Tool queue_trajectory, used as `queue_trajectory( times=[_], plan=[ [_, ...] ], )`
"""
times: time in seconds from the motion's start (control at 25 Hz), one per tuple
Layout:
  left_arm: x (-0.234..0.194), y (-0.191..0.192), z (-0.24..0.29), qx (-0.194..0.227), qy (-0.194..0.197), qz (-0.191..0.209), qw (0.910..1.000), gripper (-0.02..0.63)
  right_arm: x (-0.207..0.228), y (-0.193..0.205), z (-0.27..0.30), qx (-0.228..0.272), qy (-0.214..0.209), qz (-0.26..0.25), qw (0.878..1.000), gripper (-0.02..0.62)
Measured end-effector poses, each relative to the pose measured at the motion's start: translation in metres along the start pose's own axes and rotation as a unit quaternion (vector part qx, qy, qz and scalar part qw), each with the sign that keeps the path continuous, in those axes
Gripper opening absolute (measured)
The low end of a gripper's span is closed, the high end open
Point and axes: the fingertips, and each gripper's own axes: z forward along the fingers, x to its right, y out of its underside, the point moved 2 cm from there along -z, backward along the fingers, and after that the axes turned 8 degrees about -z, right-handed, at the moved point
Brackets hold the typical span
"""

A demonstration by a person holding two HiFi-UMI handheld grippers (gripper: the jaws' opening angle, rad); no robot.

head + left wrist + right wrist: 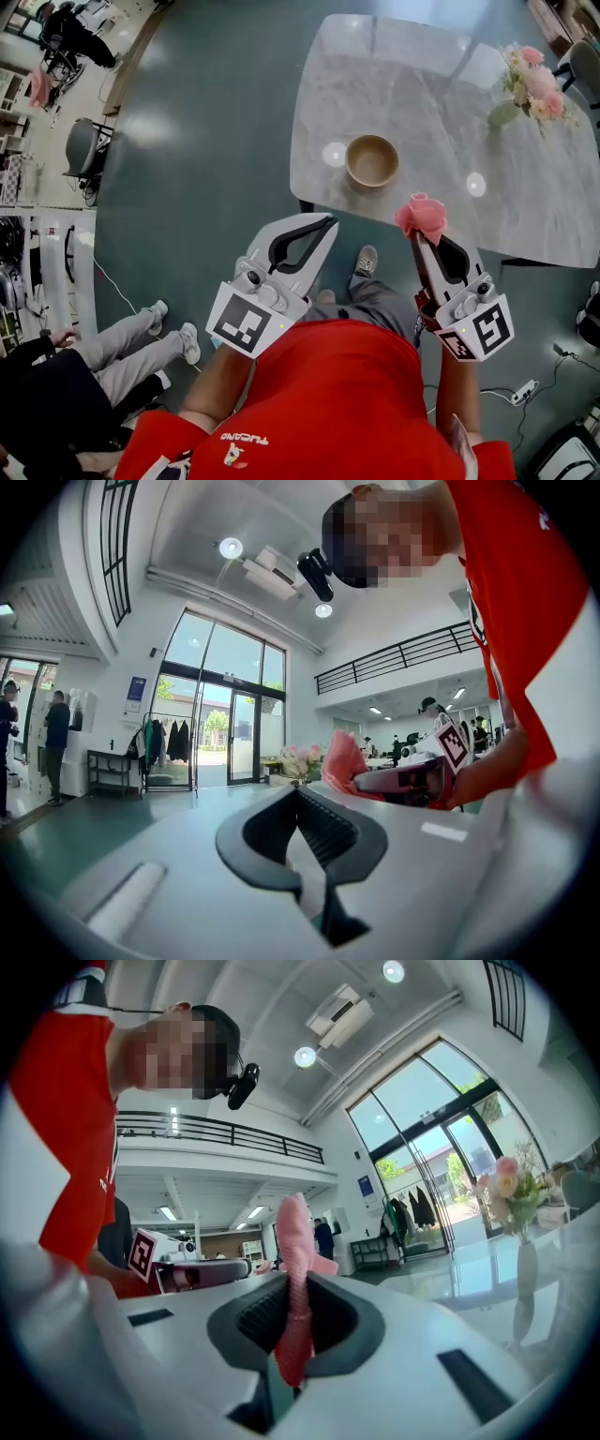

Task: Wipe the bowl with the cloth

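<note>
**Right jaws.** Your right gripper [427,240] had its jaws closed on the pink cloth [292,1241]. The fabric was pinched flat between them, and a loose bunch stood out beyond the tips. Held this way, soft cloth rather than hard jaw would probably be the first thing to meet the dish.

**Left jaws.** Your left gripper [328,223] was shut with nothing between its jaws. It was carried beside the right one, both pointing roughly level. It appeared to be kept free to steady the dish, and its jaws would need to part before it could do so.

**Ahead of the jaws.** The bowl [371,159] stood upright and apparently empty, ahead of both sets of tips and apart from them. It sat near the closer edge of the marble desk [422,103], where it was easy to reach. No wiping contact had been made, so this reads as the approach.

**Farther out.** A vase of flowers [534,89] stood well beyond the right jaws, away from the likely path.
</note>
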Motion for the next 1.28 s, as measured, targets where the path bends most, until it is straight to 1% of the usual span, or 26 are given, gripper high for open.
queue_trajectory(
  times=[0.24,0.52,0.68,0.8,1.04,1.2,1.28],
  plan=[
    [-0.001,0.002,0.032,-0.012,-0.002,-0.005,0.9999,0.006,0.023,0.008,0.013,-0.019,-0.022,-0.008,1.0,0.023],
    [-0.008,0.014,0.063,-0.035,-0.02,-0.021,0.999,0.006,0.046,0.017,0.026,-0.031,-0.059,-0.008,0.998,0.023],
    [-0.011,0.019,0.073,-0.042,-0.027,-0.026,0.9984,0.006,0.058,0.018,0.031,-0.034,-0.069,-0.011,0.997,0.023],
    [-0.011,0.021,0.08,-0.044,-0.023,-0.036,0.9981,0.008,0.068,0.02,0.035,-0.035,-0.069,-0.007,0.997,0.023],
    [-0.02,0.022,0.089,-0.049,-0.013,-0.029,0.9983,0.009,0.076,0.022,0.043,-0.039,-0.064,0.002,0.997,0.023],
    [-0.025,0.027,0.093,-0.054,0.005,-0.029,0.9981,0.012,0.082,0.022,0.046,-0.041,-0.046,0.013,0.998,0.023],
    [-0.03,0.029,0.095,-0.057,0.015,-0.031,0.9977,0.026,0.083,0.021,0.049,-0.04,-0.035,0.017,0.998,0.023]
  ],
)
